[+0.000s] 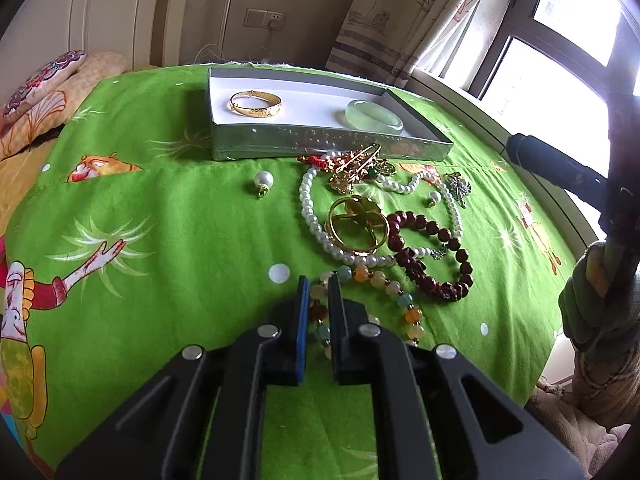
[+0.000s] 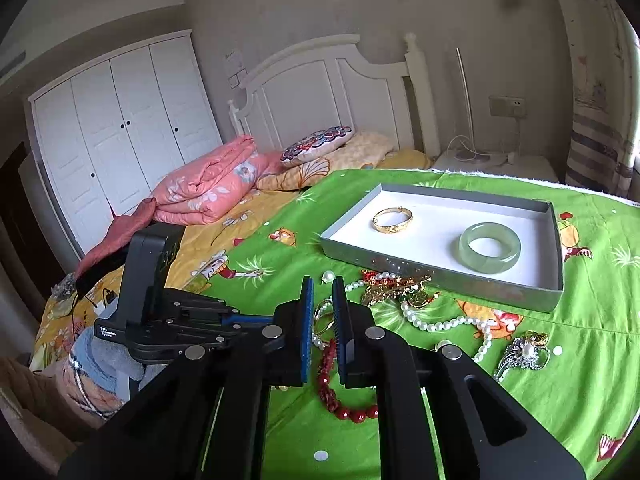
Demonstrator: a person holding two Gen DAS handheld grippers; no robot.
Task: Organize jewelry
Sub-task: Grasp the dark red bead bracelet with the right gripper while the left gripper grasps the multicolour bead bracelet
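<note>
A grey tray [image 1: 320, 140] [image 2: 440, 276] lined in white holds a gold bangle [image 1: 256, 104] [image 2: 392, 220] and a pale jade bangle [image 1: 374, 116] [image 2: 490, 248]. In front of it lies a jewelry heap: pearl necklace [image 1: 308, 204] [image 2: 440, 325], gold rings [image 1: 358, 224], dark red bead bracelet [image 1: 436, 264] [image 2: 332, 396]. My left gripper [image 1: 319, 284] is shut on a pastel bead bracelet [image 1: 400, 292], whose beads show between its fingers. My right gripper [image 2: 323, 284] hovers shut over the heap with nothing gripped.
Everything lies on a green cartoon-print cloth [image 1: 180, 240] spread over a bed. A loose pearl pendant [image 1: 263, 181] [image 2: 329, 277] sits left of the heap and a silver brooch [image 2: 524, 354] to its right. Pillows and a folded pink quilt [image 2: 208, 188] lie towards the headboard.
</note>
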